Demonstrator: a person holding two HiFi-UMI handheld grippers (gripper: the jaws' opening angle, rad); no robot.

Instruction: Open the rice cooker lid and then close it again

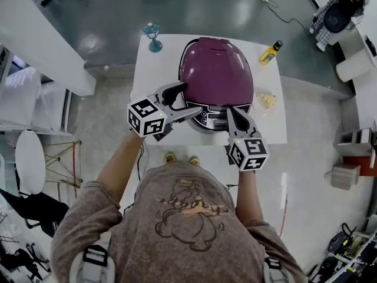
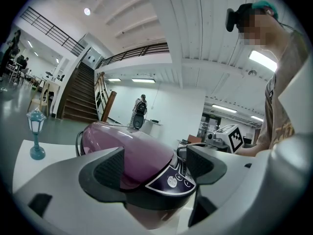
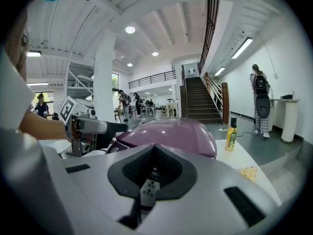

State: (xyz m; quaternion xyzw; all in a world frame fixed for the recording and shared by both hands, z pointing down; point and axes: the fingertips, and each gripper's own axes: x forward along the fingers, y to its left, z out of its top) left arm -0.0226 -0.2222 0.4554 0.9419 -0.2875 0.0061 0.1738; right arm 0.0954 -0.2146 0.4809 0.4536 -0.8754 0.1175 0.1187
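Risk judged: should the rice cooker [image 1: 217, 75] be prodded at its front panel by the right tool [image 1: 234, 118], whose jaws are pressed together on nothing, its body may be shoved back across the table [image 1: 156, 75], or the tip may skid off the glossy shell, since nothing is clamped. The cooker is seen standing on the table, lid down. The left tool [image 1: 184, 101] is held wide apart and empty astride the cooker's front-left edge, forearm angled in from the near side.

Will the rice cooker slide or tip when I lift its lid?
Probably not tip: the rice cooker looks broad and squat. Its glossy domed lid may slip under fingers. It could slide on the smooth white table.
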